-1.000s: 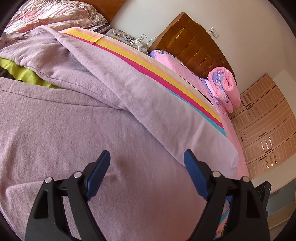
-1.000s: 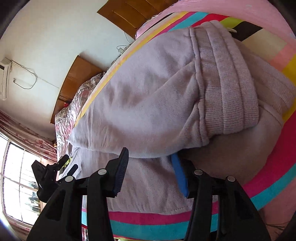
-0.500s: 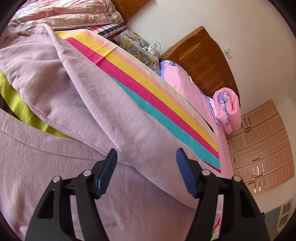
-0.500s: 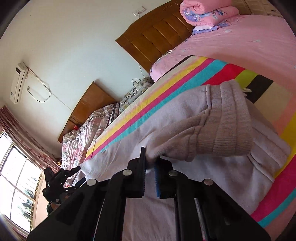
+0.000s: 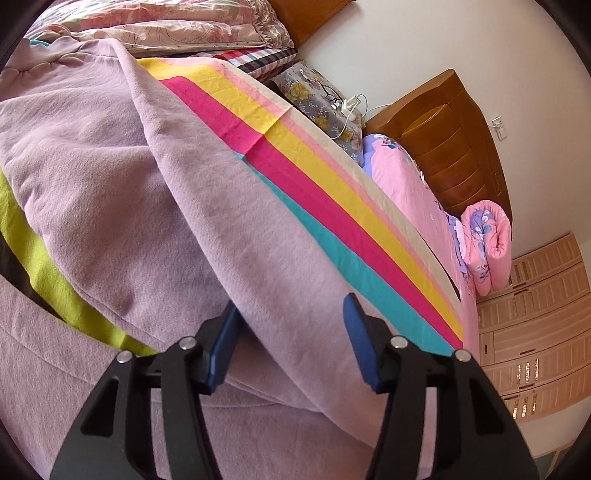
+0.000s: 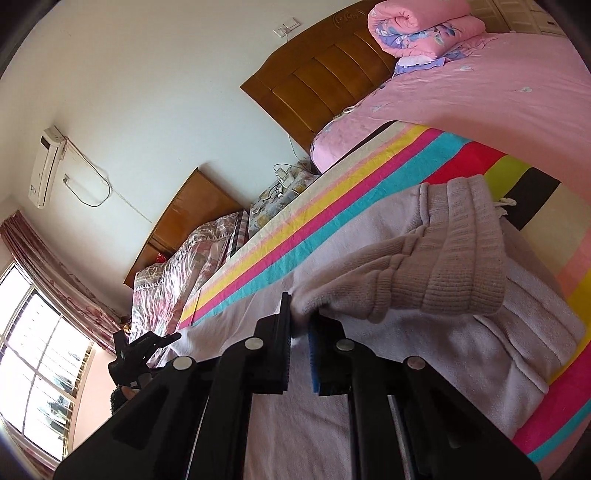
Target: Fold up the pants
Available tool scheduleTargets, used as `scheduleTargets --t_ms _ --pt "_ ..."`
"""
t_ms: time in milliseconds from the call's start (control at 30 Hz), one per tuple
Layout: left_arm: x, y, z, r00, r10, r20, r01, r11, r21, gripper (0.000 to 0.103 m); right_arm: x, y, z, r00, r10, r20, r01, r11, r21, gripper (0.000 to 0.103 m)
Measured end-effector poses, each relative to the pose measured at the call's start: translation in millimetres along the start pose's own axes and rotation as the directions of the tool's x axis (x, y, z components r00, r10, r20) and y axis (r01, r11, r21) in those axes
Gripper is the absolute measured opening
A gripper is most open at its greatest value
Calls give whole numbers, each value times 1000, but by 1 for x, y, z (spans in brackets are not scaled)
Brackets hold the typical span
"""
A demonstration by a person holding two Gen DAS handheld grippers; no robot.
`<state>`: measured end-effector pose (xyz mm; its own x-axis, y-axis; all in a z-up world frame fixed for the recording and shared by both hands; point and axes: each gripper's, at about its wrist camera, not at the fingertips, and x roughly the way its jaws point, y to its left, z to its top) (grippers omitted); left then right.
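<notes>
My right gripper [image 6: 300, 328] pinches the pants' ribbed waistband [image 6: 458, 266]; my left gripper [image 5: 291, 339], closing around the pant leg [image 5: 229, 206] at twelve o'clock, should bite deep.

The pants [image 5: 110, 155] are matt, fuzzy lilac fleece with a ribbed knit cuff [image 6: 461, 258]. On the striped woven cloth [image 5: 332, 206] beneath; beyond it, a glossy wooden headboard [image 5: 454, 147].

Striped sheet [image 5: 332, 206] lies bare beside the pants [image 5: 110, 166]; bedding [image 5: 166, 26] crowds beyond.
</notes>
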<state>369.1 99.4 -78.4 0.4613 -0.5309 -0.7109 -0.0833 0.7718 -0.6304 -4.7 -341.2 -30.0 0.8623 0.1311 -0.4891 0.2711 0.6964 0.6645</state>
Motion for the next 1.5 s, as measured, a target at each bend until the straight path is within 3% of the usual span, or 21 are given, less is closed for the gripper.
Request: scheduleTargets --t_ms 67,100,267,433,567,700,767,833,900,967,1067,1100,1133,1167,1267,1333,1367,1433,1500 --pt "6 9 3 998 -57 -20 56 998 -42 10 3 -1 1 1000 -8 -9 8 1000 -2 10" --pt "6 10 6 997 -76 -19 75 996 -50 6 5 -3 3 1000 -11 -17 11 1000 -2 10" --pt "-28 -23 22 994 -103 28 101 993 67 6 27 -6 44 998 8 -64 -11 999 -36 10" --pt "-104 -84 21 984 -135 114 103 963 249 6 22 18 110 997 72 -26 -74 992 -98 10" --pt "-182 -109 -49 959 -184 215 67 885 461 6 -27 16 106 991 128 30 -121 979 -167 10" --pt "-178 -66 -146 983 -80 165 -19 849 528 7 -55 -41 47 997 60 -51 -66 988 -136 10" --pt "-149 -30 -176 997 -7 76 -30 874 486 7 -55 -69 11 992 -7 -126 -8 993 -117 10" --pt "-118 4 -193 999 39 5 -37 905 424 7 -46 -91 -16 980 -54 -190 38 996 -82 10" --pt "-104 21 -200 998 70 -1 -64 917 393 7 -42 -100 -30 973 -95 -208 81 994 -77 10" --pt "-103 26 -199 998 56 -6 -50 930 363 7 -44 -104 -36 975 -94 -202 84 995 -56 11" --pt "-107 27 -195 999 45 -3 -41 935 353 12 -50 -102 -36 974 -115 -196 106 993 -57 25" --pt "-108 26 -194 999 42 -4 -38 935 352 18 -52 -103 -37 973 -111 -200 104 994 -46 28" --pt "-107 21 -194 999 33 -11 -27 937 348 23 -55 -105 -40 974 -93 -204 90 996 -23 41" --pt "-106 22 -194 1000 23 -18 -15 940 341 33 -58 -107 -44 976 -72 -205 73 997 -3 43" --pt "-99 20 -199 999 2 -45 13 946 323 36 -63 -109 -49 981 -66 -181 67 998 0 43" --pt "-96 18 -200 999 12 -36 0 943 331 26 -62 -107 -49 982 -69 -176 70 998 -2 40" --pt "-97 16 -199 999 24 -27 -13 940 341 9 -60 -102 -49 981 -80 -177 76 997 -25 29" --pt "-100 9 -196 1000 21 -10 -16 934 356 7 -55 -92 -47 977 -114 -182 101 992 -82 12" --pt "-114 -4 -190 1000 -12 23 2 927 374 6 -55 -82 -42 975 -142 -169 123 986 -116 10"
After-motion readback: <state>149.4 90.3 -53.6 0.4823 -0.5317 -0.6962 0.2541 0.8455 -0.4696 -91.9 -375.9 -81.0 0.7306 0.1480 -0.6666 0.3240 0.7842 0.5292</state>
